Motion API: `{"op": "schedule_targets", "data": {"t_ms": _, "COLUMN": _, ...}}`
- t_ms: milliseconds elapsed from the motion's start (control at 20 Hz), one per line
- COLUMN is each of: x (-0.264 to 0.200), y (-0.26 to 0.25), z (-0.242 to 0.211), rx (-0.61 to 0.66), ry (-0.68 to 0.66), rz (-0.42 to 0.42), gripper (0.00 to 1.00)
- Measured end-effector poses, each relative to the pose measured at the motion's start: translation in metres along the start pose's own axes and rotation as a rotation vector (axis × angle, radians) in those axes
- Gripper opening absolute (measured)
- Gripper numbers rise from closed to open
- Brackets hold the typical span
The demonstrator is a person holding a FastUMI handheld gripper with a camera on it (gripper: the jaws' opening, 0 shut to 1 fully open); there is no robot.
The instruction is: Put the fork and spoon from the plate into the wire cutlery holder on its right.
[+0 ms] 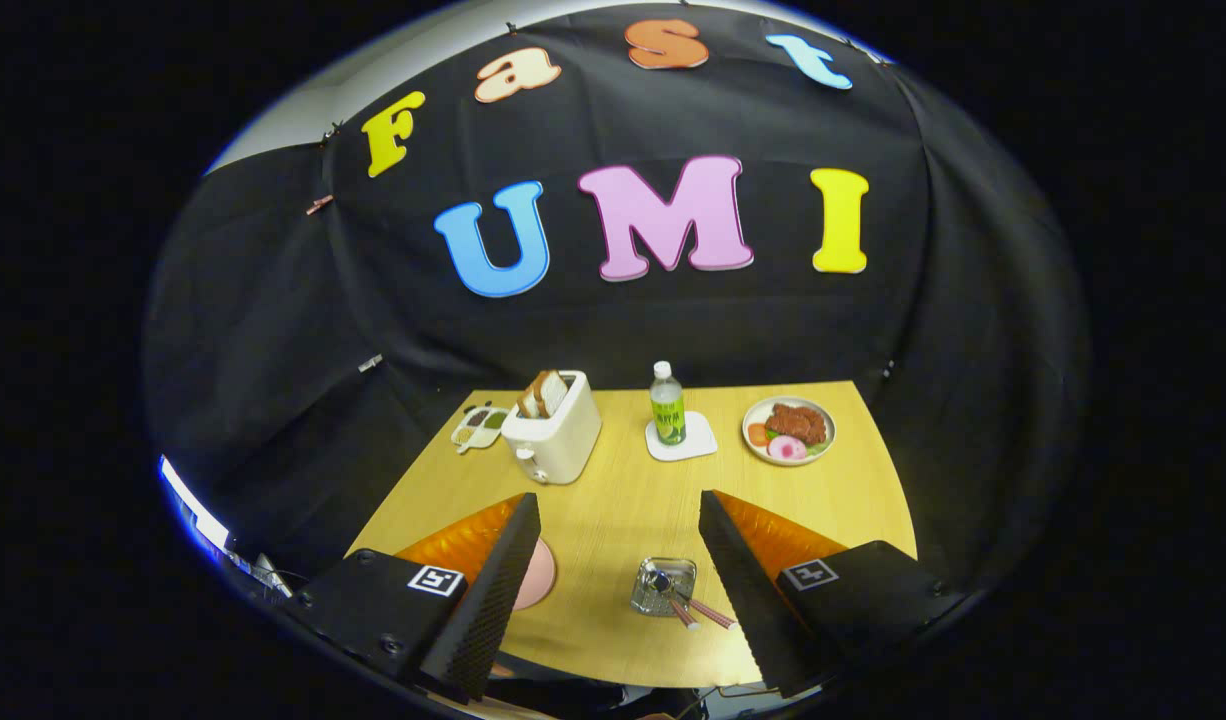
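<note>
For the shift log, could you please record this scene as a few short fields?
gripper: fingers open, held above the table, gripping nothing
wire cutlery holder: between the fingers, two pink-handled utensils in it
pink plate: partly hidden behind one finger
far side: toaster with bread, bottle on coaster, plate of food

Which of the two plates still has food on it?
The white plate at the table's far corner, right of the bottle. The pink plate beside the open gripper's finger looks bare.

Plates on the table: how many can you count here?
2. A pink plate lies partly behind the left finger of the open gripper; a plate of food sits beyond the fingers, right of the bottle.
</note>
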State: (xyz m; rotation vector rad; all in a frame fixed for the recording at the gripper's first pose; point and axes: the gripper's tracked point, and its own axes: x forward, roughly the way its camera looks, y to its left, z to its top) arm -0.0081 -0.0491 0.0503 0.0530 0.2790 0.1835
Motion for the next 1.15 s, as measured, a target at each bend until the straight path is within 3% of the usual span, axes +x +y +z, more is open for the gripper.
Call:
{"op": "schedule_targets", "data": {"t_ms": 300, "x": -0.031, "y": 0.039, "z": 0.057, "rx": 0.033, "ry": -0.271, "rz": -0.051, "gripper": 0.99}}
{"op": "schedule_targets", "data": {"t_ms": 450, "x": -0.041, "y": 0.057, "z": 0.064, "rx": 0.021, "ry": -0.367, "rz": -0.072, "gripper": 0.99}}
{"op": "schedule_targets", "data": {"t_ms": 700, "x": -0.038, "y": 0.075, "z": 0.045, "rx": -0.076, "ry": -0.418, "rz": -0.146, "gripper": 0.99}}
{"op": "schedule_targets", "data": {"t_ms": 950, "x": -0.029, "y": 0.088, "z": 0.025, "rx": -0.026, "ry": -0.448, "rz": -0.188, "gripper": 0.99}}
{"op": "schedule_targets", "data": {"t_ms": 1150, "x": -0.024, "y": 0.091, "z": 0.015, "rx": -0.075, "ry": -0.43, "rz": -0.212, "gripper": 0.99}}
